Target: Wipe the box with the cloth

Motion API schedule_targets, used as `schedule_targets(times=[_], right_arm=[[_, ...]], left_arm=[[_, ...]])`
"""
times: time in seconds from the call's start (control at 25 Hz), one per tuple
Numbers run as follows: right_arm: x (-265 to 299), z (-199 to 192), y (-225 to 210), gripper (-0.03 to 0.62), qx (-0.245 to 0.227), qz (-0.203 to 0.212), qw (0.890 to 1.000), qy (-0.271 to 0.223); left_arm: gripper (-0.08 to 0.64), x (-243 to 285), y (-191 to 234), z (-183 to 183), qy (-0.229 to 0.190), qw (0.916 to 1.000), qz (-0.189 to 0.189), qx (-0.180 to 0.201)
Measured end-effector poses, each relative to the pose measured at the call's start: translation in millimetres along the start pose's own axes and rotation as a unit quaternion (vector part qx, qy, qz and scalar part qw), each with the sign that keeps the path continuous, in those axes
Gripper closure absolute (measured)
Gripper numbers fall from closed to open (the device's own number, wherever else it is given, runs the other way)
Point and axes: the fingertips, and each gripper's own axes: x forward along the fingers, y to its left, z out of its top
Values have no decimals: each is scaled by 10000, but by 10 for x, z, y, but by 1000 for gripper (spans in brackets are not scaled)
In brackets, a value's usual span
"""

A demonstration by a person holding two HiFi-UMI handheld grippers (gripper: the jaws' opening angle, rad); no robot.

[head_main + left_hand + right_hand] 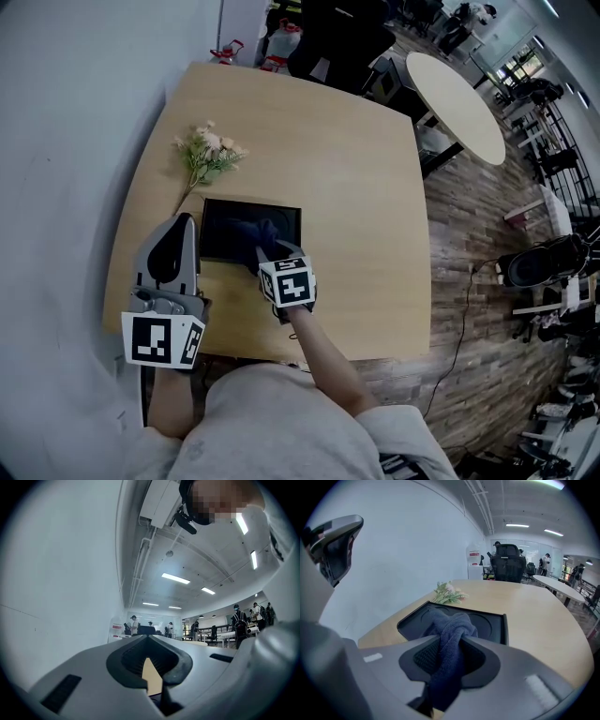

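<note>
A shallow black box (222, 223) lies on the wooden table (356, 169), in front of me. My right gripper (266, 251) hangs over the box's near right part, shut on a dark blue cloth (257, 231). In the right gripper view the cloth (449, 620) runs out between the jaws and bunches onto the box (490, 624). My left gripper (184, 219) is held up beside the box's left end, tilted upward, clear of the box. Its jaws meet with nothing between them (147, 638); its view faces wall and ceiling.
A small bunch of flowers (208, 155) lies just behind the box, towards the table's left edge. A pale oval table (455, 94) and a black office chair (507, 566) stand beyond the far side. A wall runs along the left.
</note>
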Motion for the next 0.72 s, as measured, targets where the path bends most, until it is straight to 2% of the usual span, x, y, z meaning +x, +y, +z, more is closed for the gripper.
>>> schedule_targets(times=[0.52,0.72], right_arm=[[-209,-107,-385,476,291,-309,9991,-46],[-257,-145,-460,476,391,-312,9987,-67]], left_arm=[[552,-45,-140,49,-44,10000,-37,23],[552,-108,-162,67,-69,10000,-4,62]])
